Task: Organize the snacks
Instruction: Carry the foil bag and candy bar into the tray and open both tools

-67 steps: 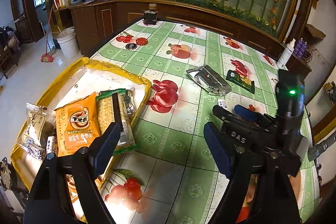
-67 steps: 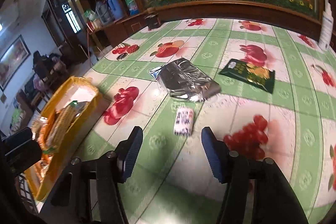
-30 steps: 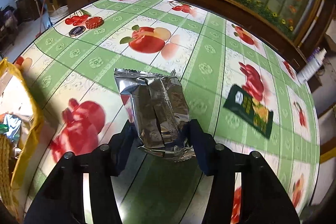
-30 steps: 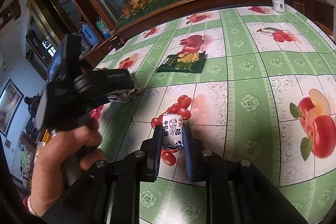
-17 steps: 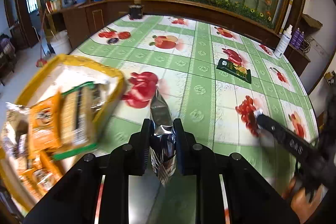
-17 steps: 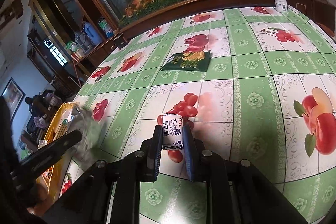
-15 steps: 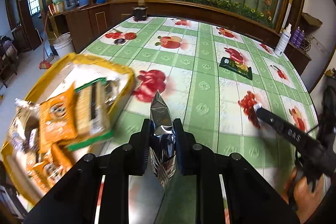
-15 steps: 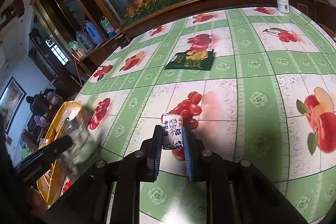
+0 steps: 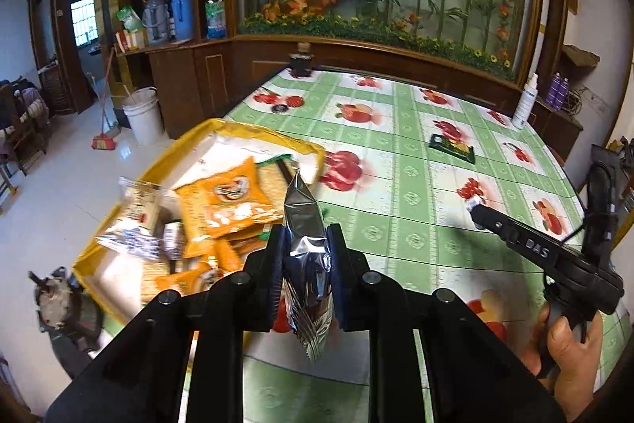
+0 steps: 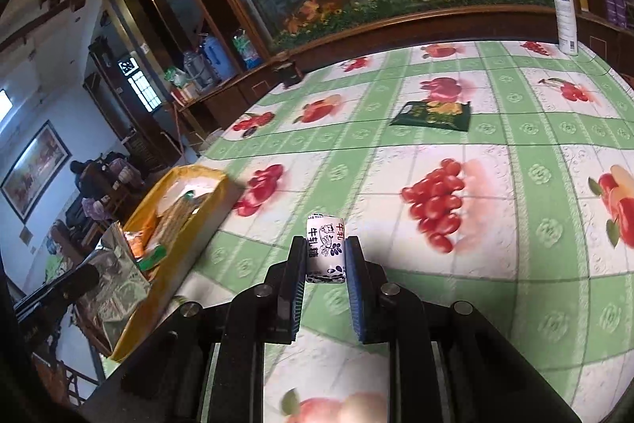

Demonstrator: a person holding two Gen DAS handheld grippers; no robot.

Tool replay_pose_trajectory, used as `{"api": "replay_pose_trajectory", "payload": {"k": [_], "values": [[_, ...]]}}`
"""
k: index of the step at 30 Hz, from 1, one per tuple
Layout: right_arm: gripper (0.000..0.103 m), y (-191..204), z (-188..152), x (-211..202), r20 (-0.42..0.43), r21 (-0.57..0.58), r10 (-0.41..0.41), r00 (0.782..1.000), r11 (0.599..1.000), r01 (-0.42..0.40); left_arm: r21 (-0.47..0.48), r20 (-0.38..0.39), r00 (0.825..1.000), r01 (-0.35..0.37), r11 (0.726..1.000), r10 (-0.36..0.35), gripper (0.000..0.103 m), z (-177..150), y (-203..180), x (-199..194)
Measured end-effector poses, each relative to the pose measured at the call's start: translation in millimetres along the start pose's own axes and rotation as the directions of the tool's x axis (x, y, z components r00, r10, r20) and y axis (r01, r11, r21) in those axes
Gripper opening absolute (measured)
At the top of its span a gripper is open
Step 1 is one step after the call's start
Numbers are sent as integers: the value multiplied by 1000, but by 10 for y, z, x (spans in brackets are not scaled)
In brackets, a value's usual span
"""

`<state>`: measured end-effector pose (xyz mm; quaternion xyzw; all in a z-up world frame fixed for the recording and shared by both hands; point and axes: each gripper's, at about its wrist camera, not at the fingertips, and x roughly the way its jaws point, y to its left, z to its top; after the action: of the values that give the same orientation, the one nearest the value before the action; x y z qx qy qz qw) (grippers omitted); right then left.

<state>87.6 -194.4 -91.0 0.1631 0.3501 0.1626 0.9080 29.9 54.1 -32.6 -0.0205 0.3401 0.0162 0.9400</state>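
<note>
My left gripper (image 9: pixel 306 256) is shut on a silver foil snack bag (image 9: pixel 305 244) and holds it in the air above the near right corner of the yellow tray (image 9: pixel 253 127). The tray holds orange snack packs (image 9: pixel 228 203) and several other wrapped snacks. My right gripper (image 10: pixel 325 256) is shut on a small white candy packet with blue print (image 10: pixel 325 244), held above the tablecloth. The right gripper also shows in the left wrist view (image 9: pixel 475 203). A dark green snack packet (image 10: pixel 434 113) lies flat on the table farther back.
The table has a green checked cloth with fruit prints (image 10: pixel 515 224). A white spray bottle (image 10: pixel 566 26) stands at the far right edge. A dark jar (image 9: pixel 301 62) stands at the far edge. The tray (image 10: pixel 178 224) overhangs the table's left side.
Both grippers closed on their items and lifted them. The left gripper carried the foil bag from the table middle toward the tray. The right gripper holds the candy packet slightly higher.
</note>
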Motion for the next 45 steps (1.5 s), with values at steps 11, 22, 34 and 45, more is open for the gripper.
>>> {"api": "replay_pose_trajectory", "payload": {"k": [11,22,34,45], "values": [[19,787,-183,49,-54,-84,136,989,987,-140,-76,22,998,-59,995,61,18,-69,534,-125],[19,1542,-189,288,-114,-191,203,973,956,-222,-126,-19,996,-88,988,87,18,-135,901,31],[19,1938,-100,724,-161,-228,216,963,941,-250,-133,-49,995,-96,986,90,18,-93,1047,229],[19,2110,22,1061,-184,-233,214,959,939,-254,-124,-71,993,-100,987,91,18,-82,1101,384]]}}
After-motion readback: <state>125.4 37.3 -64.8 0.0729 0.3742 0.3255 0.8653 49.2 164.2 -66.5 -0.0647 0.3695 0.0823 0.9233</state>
